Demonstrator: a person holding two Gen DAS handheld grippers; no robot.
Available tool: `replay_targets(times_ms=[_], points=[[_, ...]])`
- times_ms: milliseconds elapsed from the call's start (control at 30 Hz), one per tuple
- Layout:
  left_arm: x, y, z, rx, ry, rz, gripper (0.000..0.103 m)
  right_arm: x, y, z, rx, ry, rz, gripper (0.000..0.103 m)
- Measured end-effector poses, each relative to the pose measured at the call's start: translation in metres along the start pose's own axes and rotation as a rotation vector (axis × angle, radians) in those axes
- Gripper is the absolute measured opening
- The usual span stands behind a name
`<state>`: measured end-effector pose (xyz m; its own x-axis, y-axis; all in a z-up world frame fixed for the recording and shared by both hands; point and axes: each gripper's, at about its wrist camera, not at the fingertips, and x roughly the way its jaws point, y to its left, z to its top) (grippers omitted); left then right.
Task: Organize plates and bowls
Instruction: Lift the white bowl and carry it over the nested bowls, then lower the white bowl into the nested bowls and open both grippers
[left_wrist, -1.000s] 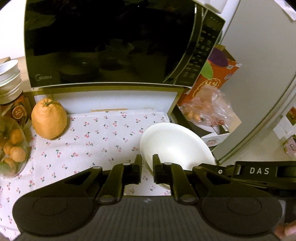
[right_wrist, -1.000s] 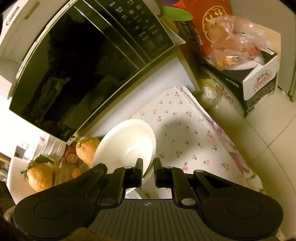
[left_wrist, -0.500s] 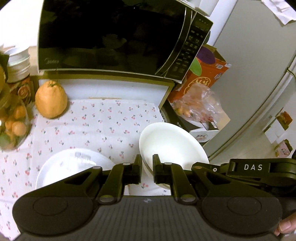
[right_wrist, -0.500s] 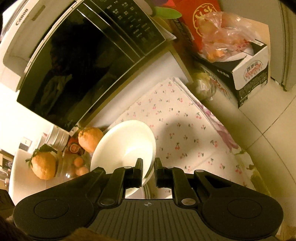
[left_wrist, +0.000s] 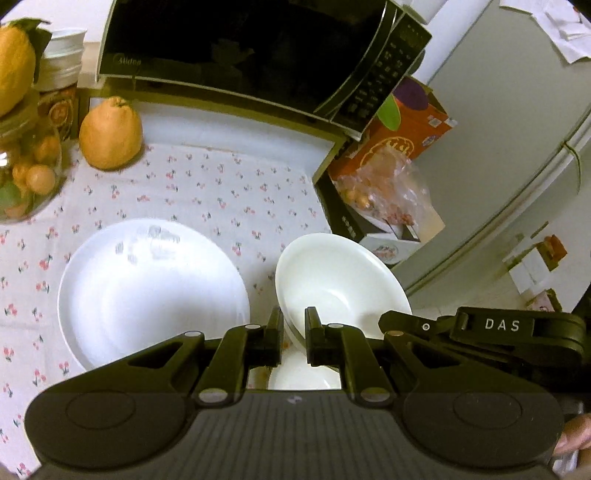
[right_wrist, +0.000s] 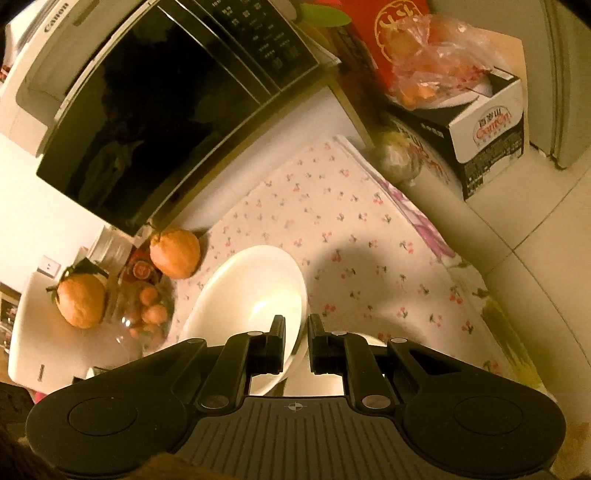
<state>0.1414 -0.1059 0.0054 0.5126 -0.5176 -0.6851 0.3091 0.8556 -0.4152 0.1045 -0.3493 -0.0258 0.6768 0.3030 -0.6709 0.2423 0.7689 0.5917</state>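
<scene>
A white bowl (left_wrist: 340, 280) is held tilted in the air above the floral tablecloth (left_wrist: 207, 192). My left gripper (left_wrist: 294, 332) is shut on its left rim. My right gripper (right_wrist: 296, 339) is shut on the opposite rim of the same bowl (right_wrist: 255, 291); its black body (left_wrist: 480, 332) shows at the right of the left wrist view. A large white plate (left_wrist: 147, 291) lies flat on the cloth, left of the bowl. Another white dish (left_wrist: 303, 373) shows partly under the bowl, mostly hidden by my fingers.
A black microwave (left_wrist: 251, 51) stands at the back. An orange citrus fruit (left_wrist: 110, 136) sits left of it, by a glass bowl of small fruit (left_wrist: 26, 177). Boxes with a bag of fruit (left_wrist: 384, 184) stand beyond the table's right edge.
Both grippers have risen and pulled back with the bowl between them. The large white plate has come into the left wrist view, and more of the table shows in both views.
</scene>
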Motion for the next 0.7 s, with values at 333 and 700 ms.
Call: replay_targets(times_ms=[333,700], points=[[0.003,0.009,-0.028,-0.023,0.032,-0.029,0.011,-0.001,-0.011,-0.021,-0.021,0.012,-0.030,0.013],[0.005,0.009,-0.040,-0.008,0.041,-0.041,0.011,-0.003,-0.016,-0.034,-0.071,0.024,-0.055,0.013]])
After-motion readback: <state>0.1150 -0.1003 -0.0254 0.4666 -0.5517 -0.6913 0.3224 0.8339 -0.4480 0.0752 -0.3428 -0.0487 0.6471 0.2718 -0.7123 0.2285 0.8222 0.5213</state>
